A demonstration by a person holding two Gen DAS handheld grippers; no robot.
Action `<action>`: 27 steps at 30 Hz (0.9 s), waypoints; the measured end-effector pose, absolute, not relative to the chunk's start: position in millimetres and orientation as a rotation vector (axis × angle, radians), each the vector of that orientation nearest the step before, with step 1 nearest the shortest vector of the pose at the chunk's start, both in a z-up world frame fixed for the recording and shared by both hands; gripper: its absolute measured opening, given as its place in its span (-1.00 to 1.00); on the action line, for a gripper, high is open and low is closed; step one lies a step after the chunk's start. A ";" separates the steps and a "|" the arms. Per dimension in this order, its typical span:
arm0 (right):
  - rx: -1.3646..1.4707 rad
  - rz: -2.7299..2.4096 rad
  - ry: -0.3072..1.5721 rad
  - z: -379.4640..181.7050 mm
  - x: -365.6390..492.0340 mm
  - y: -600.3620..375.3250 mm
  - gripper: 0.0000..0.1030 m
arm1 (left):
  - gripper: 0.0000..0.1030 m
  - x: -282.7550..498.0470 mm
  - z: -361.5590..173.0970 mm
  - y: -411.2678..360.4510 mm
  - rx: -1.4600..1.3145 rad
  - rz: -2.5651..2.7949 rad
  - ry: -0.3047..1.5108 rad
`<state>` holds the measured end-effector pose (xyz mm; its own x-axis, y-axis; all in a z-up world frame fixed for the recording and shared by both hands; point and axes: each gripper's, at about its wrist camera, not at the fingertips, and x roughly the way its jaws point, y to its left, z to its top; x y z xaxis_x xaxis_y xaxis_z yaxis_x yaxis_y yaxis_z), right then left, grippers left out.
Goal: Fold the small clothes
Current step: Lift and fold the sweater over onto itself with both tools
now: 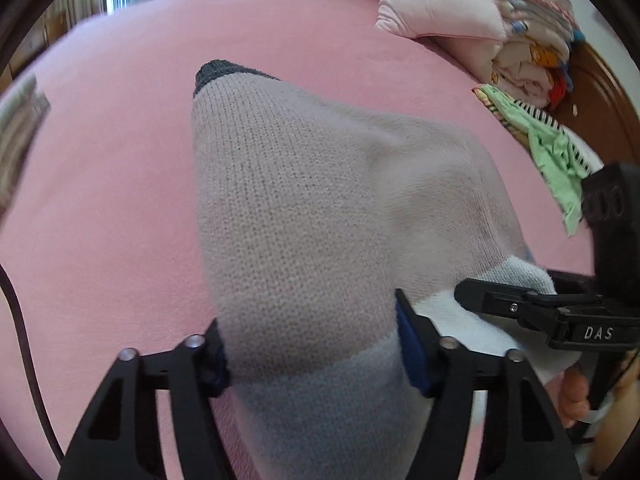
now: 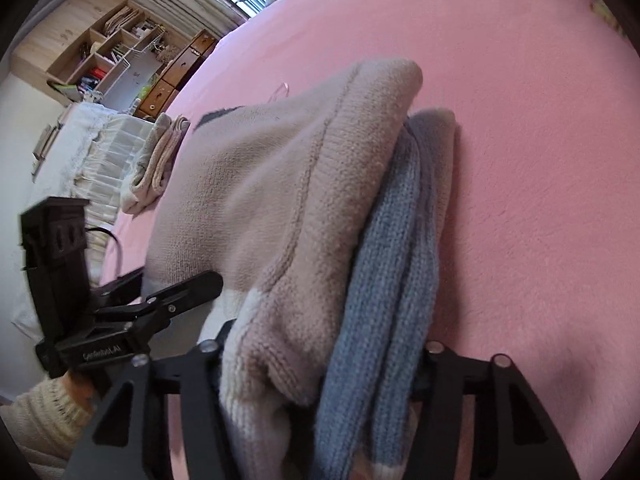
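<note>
A lilac-grey knit sock (image 1: pixel 300 200) with a dark toe (image 1: pixel 224 72), a white heel and a blue-grey ribbed cuff lies on the pink bed cover (image 1: pixel 120 200). My left gripper (image 1: pixel 314 344) has the cuff end between its blue pads and is shut on it. In the right wrist view the sock (image 2: pixel 288 200) looks doubled over, with the blue ribbed cuff (image 2: pixel 384 280) along its right side. My right gripper (image 2: pixel 324 356) is shut on that layered end. Each gripper shows in the other's view: the right gripper (image 1: pixel 512 292) over the white heel, the left gripper (image 2: pixel 176 284) at the sock's left edge.
A pile of folded pink and patterned clothes (image 1: pixel 520 40) and a green garment (image 1: pixel 548 148) lie at the bed's far right. Folded beige socks (image 2: pixel 160 160) sit at the bed's left edge. Wooden shelves (image 2: pixel 100 52) stand beyond. A cream sleeve (image 2: pixel 44 412) is at lower left.
</note>
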<state>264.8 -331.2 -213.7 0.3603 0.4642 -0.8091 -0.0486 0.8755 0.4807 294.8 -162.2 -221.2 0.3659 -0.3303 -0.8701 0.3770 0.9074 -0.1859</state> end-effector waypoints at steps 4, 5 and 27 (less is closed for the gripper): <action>0.366 0.334 1.121 -190.9 250.2 -320.8 -0.05 | 0.13 279.5 -201.6 -166.8 0.105 -0.421 1.081; 0.354 0.335 1.118 -185.7 245.7 -317.1 -0.06 | 0.13 275.4 -196.0 -163.7 0.102 -0.423 1.088; 0.226 0.479 0.973 -52.5 206.9 -149.7 -0.07 | 0.14 211.1 -51.8 21.8 0.100 -0.300 0.975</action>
<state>206.9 -149.7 -52.5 0.4692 0.4863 -0.7371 -0.2879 0.8733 0.3929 211.1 21.8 -51.8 0.5241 -0.2053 -0.8265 0.2949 0.9542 -0.0500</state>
